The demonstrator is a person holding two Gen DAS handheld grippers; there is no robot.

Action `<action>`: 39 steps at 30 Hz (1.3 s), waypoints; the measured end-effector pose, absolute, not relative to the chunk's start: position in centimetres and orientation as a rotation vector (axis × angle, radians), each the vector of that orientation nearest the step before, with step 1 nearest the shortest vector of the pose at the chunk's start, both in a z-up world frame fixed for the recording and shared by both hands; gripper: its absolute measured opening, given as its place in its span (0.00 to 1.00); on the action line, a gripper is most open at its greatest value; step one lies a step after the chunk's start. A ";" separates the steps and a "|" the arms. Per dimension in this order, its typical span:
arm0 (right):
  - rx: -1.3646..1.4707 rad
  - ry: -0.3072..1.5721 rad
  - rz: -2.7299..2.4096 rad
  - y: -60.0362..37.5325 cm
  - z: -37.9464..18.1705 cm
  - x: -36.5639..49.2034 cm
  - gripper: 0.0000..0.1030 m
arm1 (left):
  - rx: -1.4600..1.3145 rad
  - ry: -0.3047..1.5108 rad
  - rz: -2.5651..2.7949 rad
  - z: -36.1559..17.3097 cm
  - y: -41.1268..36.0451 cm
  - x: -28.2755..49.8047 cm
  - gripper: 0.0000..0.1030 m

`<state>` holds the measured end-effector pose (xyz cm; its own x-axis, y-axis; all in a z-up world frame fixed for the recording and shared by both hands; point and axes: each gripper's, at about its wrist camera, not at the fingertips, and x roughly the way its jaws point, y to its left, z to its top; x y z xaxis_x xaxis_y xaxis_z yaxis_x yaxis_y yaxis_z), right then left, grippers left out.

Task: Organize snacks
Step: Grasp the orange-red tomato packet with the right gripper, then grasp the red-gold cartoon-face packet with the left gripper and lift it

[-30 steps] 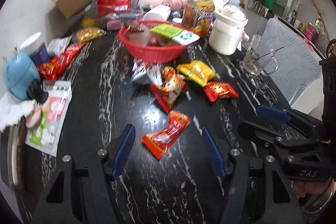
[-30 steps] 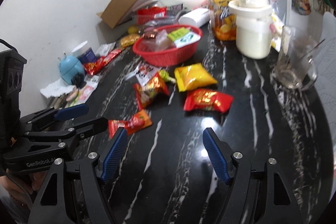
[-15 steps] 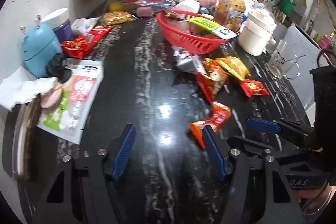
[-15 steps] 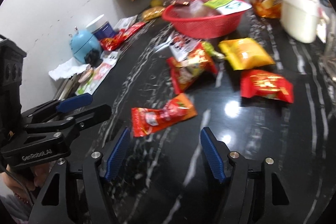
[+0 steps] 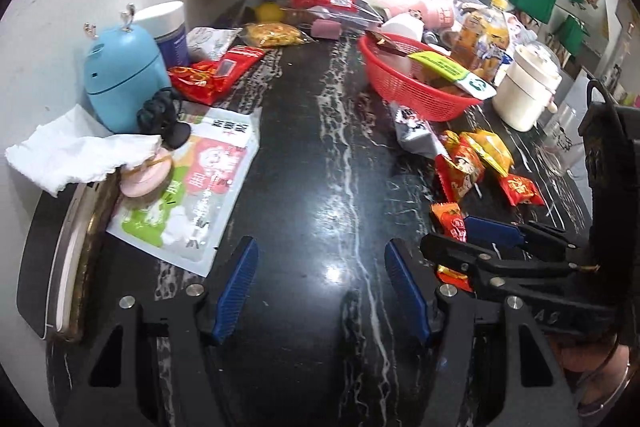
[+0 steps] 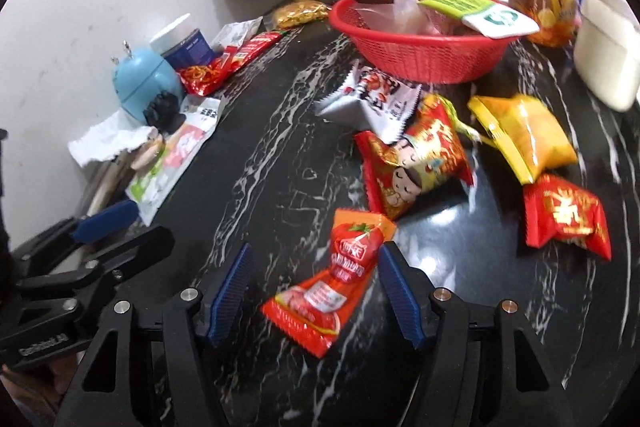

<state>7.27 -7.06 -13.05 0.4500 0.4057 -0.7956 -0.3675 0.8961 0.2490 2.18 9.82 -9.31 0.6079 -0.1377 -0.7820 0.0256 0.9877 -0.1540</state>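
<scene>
The black marbled bench [image 5: 312, 155] carries a red basket [image 6: 424, 55] with loose snacks lying before it. Only the right wrist view shows the orange sachet [image 6: 340, 275] lying whole between the right gripper [image 6: 314, 291] fingers, which are closing but not pressing it. Only the left wrist view shows the left gripper [image 5: 322, 287] fingers spread over bare bench, holding nothing, the sachet mostly hidden.
</scene>
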 end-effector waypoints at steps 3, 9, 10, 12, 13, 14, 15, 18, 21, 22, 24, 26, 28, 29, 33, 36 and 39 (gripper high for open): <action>-0.066 0.967 0.426 -6.0 -13.2 6.9 0.46 | -0.142 0.914 -0.087 -9.4 10.4 2.2 0.63; -0.167 0.910 0.372 -6.2 -13.6 6.3 0.20 | -0.152 0.926 -0.091 -9.7 10.4 2.5 0.63; -0.168 0.906 0.371 -6.3 -13.6 6.2 0.19 | -0.153 0.928 -0.095 -9.7 10.3 2.5 0.63; -0.145 0.912 0.385 -6.7 -13.6 6.2 0.17 | -0.152 0.931 -0.106 -9.7 9.9 2.7 0.63; -0.119 0.918 0.402 -7.0 -13.5 6.2 0.16 | -0.152 0.931 -0.112 -9.7 9.7 2.7 0.63; -0.083 0.929 0.425 -7.6 -13.5 6.2 0.16 | -0.152 0.931 -0.117 -9.6 9.5 2.8 0.63; -0.068 0.932 0.430 -7.9 -13.4 6.2 0.16 | -0.151 0.932 -0.125 -9.6 9.2 2.9 0.63; -0.039 0.929 0.428 -9.3 -12.8 5.6 0.16 | -0.147 0.934 -0.156 -9.5 8.1 3.4 0.63; 0.002 0.922 0.411 -11.4 -12.1 5.2 0.16 | -0.141 0.936 -0.196 -9.3 6.5 4.0 0.63; 0.009 0.918 0.403 -12.0 -11.8 5.1 0.16 | -0.139 0.938 -0.209 -9.3 6.0 4.3 0.63; 0.023 0.907 0.383 -13.5 -11.3 4.8 0.16 | -0.136 0.941 -0.239 -9.3 4.7 4.8 0.63; 0.036 0.900 0.364 -14.8 -10.9 4.7 0.16 | -0.129 0.946 -0.264 -9.3 3.4 5.4 0.63; 0.054 0.895 0.348 -16.1 -10.7 4.7 0.16 | -0.127 0.951 -0.291 -9.3 1.9 6.2 0.63; 0.060 0.894 0.340 -16.7 -10.6 4.7 0.16 | -0.130 0.952 -0.300 -9.3 1.4 6.5 0.63; 0.088 0.883 0.315 -19.0 -10.2 4.8 0.16 | -0.141 0.974 -0.327 -9.7 -0.7 8.1 0.63; 0.100 0.877 0.298 -20.2 -10.0 5.1 0.16 | -0.130 0.984 -0.331 -9.8 -2.0 9.2 0.63; 0.109 0.873 0.290 -21.1 -9.9 5.5 0.16 | -0.131 0.997 -0.321 -10.0 -3.0 10.4 0.63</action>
<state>5.46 -21.13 -9.92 0.6061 0.2944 -0.7389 -0.2057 0.9554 0.2119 10.38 -2.99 -9.96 0.5002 -0.3240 -0.8030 0.2053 0.9453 -0.2536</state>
